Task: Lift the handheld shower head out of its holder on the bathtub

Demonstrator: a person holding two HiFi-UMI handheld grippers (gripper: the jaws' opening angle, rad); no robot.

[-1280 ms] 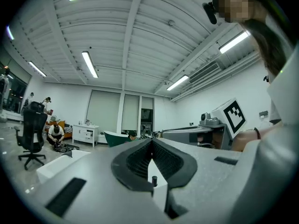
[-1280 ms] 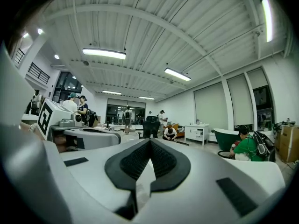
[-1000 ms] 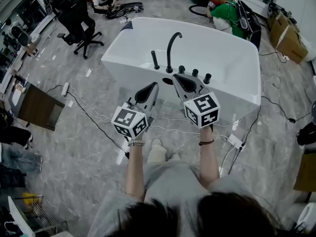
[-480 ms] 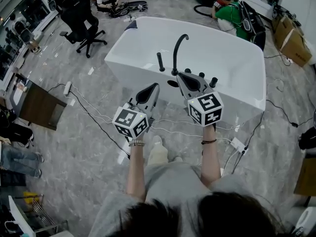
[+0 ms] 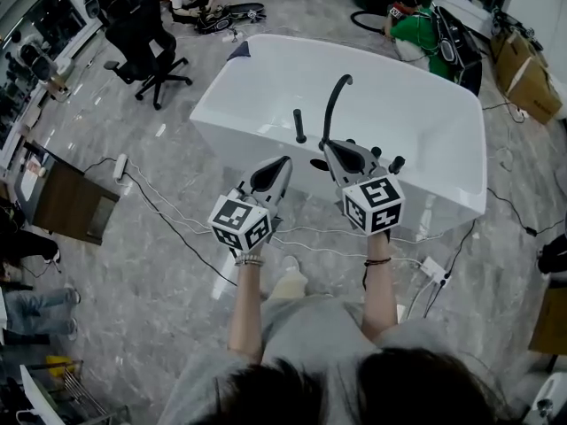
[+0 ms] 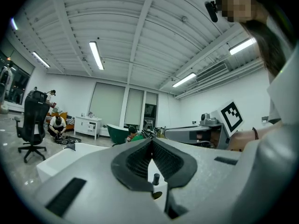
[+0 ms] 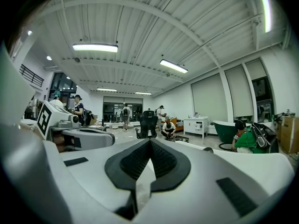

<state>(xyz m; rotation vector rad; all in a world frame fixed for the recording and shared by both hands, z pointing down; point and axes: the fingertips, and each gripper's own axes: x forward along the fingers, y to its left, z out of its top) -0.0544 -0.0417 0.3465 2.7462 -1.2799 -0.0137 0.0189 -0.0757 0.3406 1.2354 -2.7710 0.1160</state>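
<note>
1. Left gripper and right gripper: each has its jaws pressed together on nothing. Both are held level and aimed at the rim fittings, probably in approach.
2. Handheld shower head: a black wand standing upright in its holder on the near rim of the bathtub, left of the arched spout. It is untouched and lies just beyond the left gripper.
3. Bathtub basin: nothing visible inside.

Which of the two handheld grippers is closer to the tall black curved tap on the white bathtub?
Right. The right gripper sits just in front of the base of the tall black curved tap on the white bathtub. The left gripper is further off to the left.
</note>
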